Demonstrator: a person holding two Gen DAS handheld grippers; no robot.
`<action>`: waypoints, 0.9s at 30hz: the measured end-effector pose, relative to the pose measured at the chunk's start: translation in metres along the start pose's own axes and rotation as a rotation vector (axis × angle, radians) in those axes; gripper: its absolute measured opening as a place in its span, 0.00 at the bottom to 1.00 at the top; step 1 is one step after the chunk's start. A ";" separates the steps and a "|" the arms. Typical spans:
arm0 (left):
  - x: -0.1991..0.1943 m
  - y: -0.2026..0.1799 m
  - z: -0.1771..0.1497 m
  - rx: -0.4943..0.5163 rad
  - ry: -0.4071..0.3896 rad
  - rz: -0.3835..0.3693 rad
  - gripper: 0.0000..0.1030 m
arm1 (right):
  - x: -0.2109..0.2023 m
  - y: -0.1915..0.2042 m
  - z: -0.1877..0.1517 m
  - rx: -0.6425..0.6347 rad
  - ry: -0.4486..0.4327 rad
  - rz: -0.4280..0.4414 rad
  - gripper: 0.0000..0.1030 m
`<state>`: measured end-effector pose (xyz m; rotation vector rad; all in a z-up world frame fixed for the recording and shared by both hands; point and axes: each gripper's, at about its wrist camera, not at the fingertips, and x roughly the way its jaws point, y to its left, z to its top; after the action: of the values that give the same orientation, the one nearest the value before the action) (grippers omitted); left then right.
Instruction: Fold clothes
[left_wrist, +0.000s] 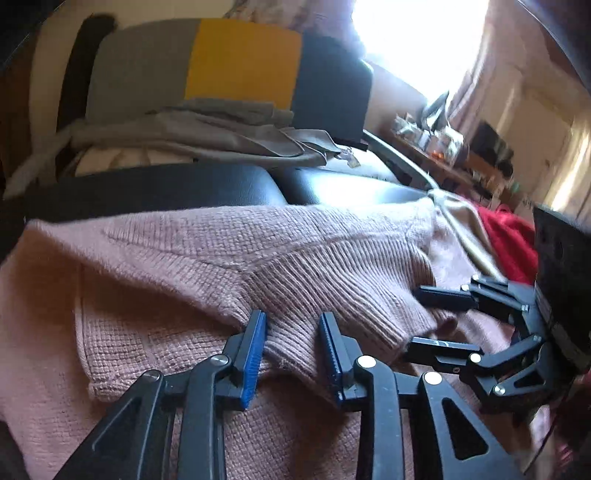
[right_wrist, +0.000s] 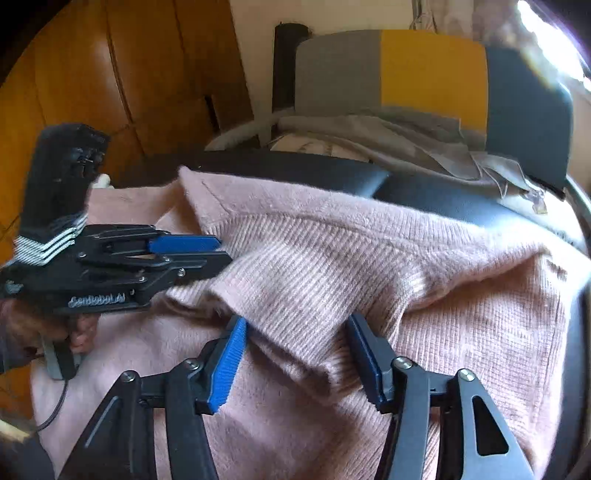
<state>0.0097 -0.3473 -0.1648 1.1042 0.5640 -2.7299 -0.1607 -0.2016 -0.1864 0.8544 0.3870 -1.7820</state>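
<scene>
Item: pink knit sweater (left_wrist: 229, 258), spread over the black seat (left_wrist: 177, 184); my left tongs (left_wrist: 293, 350) and right tongs (right_wrist: 297, 354) both spread, straddling its ribbed band (right_wrist: 314, 273), nothing pinched. Advice: close both evenly on the band; lift together to keep the fold straight.

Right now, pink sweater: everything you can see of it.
The pink sweater is a dusty-pink knit, part ribbed, part flatter weave, fuzzy-looking. It lies spread and partly folded over a black padded surface, a ribbed flap raised in a ridge across the middle. The left gripper and right gripper both stand open, fingers straddling that ribbed fold, blue pads against the fabric. Its edges run out of frame.
</scene>
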 end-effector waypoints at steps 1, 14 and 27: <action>0.001 0.000 -0.001 -0.001 -0.003 0.004 0.30 | 0.000 0.001 0.001 -0.001 -0.001 -0.016 0.57; -0.085 0.030 -0.033 -0.328 -0.088 0.007 0.33 | 0.002 0.047 0.007 -0.137 0.145 -0.098 1.00; -0.165 0.013 -0.158 -0.142 -0.007 0.090 0.33 | -0.113 0.036 -0.097 0.257 0.070 0.048 1.00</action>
<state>0.2327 -0.2985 -0.1582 1.0593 0.6775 -2.5720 -0.0726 -0.0768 -0.1680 1.0992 0.1827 -1.7849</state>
